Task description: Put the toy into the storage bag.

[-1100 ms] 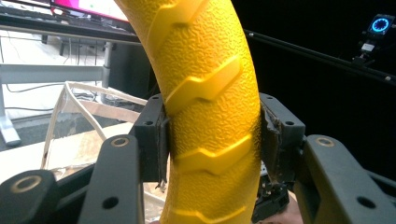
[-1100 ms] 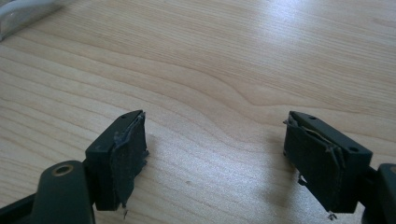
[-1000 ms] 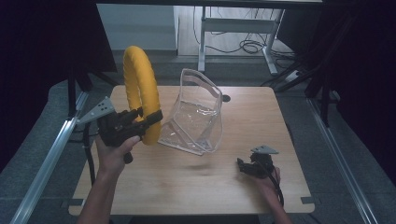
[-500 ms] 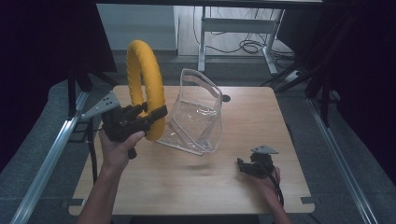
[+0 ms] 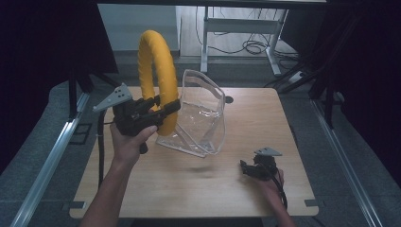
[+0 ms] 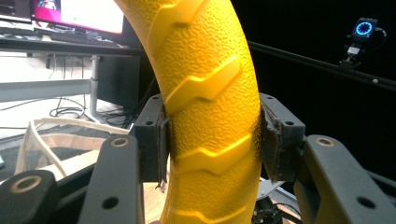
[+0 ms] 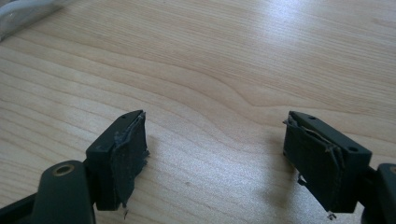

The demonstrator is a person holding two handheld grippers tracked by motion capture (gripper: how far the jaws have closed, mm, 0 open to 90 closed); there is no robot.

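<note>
On the left, my left gripper (image 5: 166, 109) clamps the yellow ring (image 5: 156, 71), its pads (image 6: 156, 144) pressing both sides of the ribbed band. I hold the ring upright above the left part of the table (image 5: 189, 189), its lower arc just beside the clear plastic bag (image 5: 201, 116). That bag stands open-mouthed near the table's middle, leaning a little. Further right, my right gripper (image 5: 246, 166) sits low near the front right of the table, well apart from the bag. Its jaws stand wide apart with bare wood between them and nothing in their hold.
</note>
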